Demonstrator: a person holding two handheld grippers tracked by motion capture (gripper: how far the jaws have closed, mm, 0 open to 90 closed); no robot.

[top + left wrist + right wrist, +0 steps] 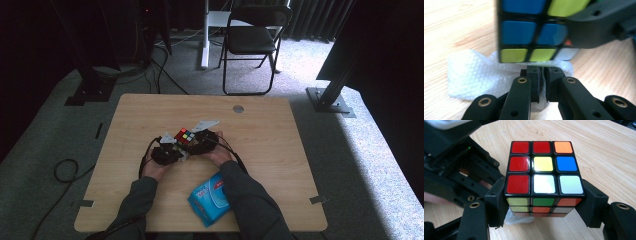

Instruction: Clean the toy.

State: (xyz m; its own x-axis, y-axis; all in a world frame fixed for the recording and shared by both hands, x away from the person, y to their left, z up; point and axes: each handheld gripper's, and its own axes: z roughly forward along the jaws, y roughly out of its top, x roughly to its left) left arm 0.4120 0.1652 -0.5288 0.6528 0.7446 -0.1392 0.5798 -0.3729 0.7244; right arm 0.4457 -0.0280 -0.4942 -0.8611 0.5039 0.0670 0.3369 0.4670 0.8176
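Note:
A scrambled puzzle cube [544,177] sits between the jaws of my right gripper [541,207], which is shut on its two sides and holds it just above the wooden table [265,125]. My left gripper [542,85] is shut on a white tissue [471,75], pinching its edge, with the tissue touching the cube's [534,32] lower edge. In the high view both grippers meet at the table's middle, left gripper [167,152] beside right gripper [202,140], with the cube [184,136] between them.
A blue tissue packet [210,197] lies on the table near the front edge, under the right forearm. A round hole [238,108] marks the far side of the table. Behind the table a folding chair [252,40] stands on the carpet.

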